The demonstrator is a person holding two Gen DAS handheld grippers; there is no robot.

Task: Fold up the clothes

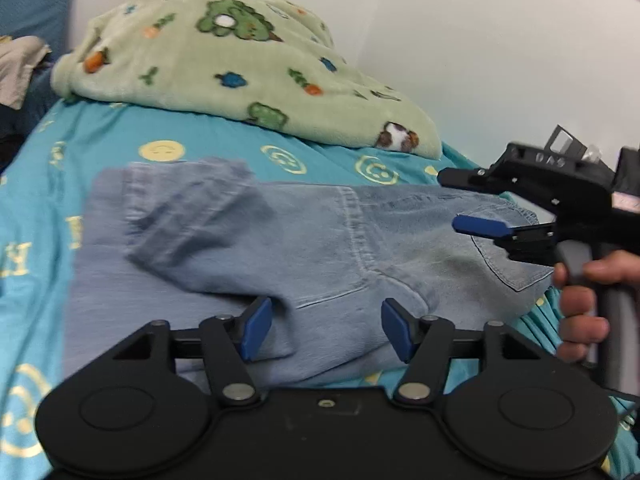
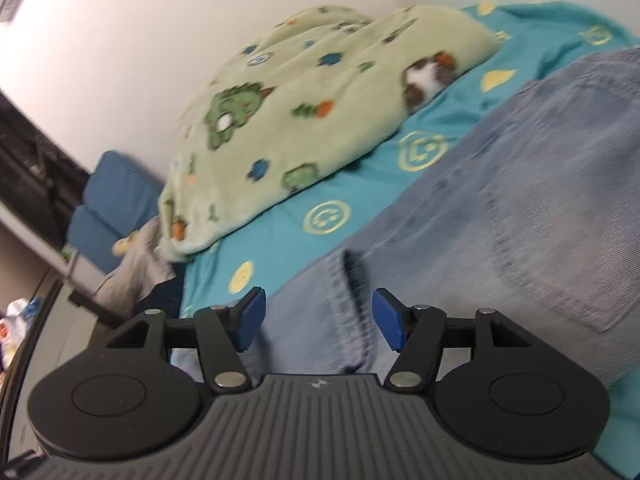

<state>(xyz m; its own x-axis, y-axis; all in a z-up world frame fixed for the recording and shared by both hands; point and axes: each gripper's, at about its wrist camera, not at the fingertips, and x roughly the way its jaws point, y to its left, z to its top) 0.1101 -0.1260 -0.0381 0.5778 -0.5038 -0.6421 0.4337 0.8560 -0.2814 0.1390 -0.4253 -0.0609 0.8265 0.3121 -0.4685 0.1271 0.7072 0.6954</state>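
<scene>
Light blue jeans [image 1: 304, 240] lie folded on the teal bed sheet [image 1: 36, 184], a back pocket showing at the right. My left gripper [image 1: 326, 328] hovers over their near edge, open, its blue pads apart and pressing on nothing. My right gripper [image 1: 460, 202] reaches in from the right above the waistband end, held by a person's hand [image 1: 580, 312], also open. In the right wrist view the right gripper [image 2: 319, 320] stands open over a seamed fold of the jeans [image 2: 500, 200], with denim below the gap but not pinched.
A bunched pale green fleece blanket [image 1: 224, 64] with a dinosaur print lies on the bed against the white wall [image 1: 480, 40]. A blue cushion [image 2: 116, 200] and grey cloth [image 2: 136, 268] sit past the far end of the bed.
</scene>
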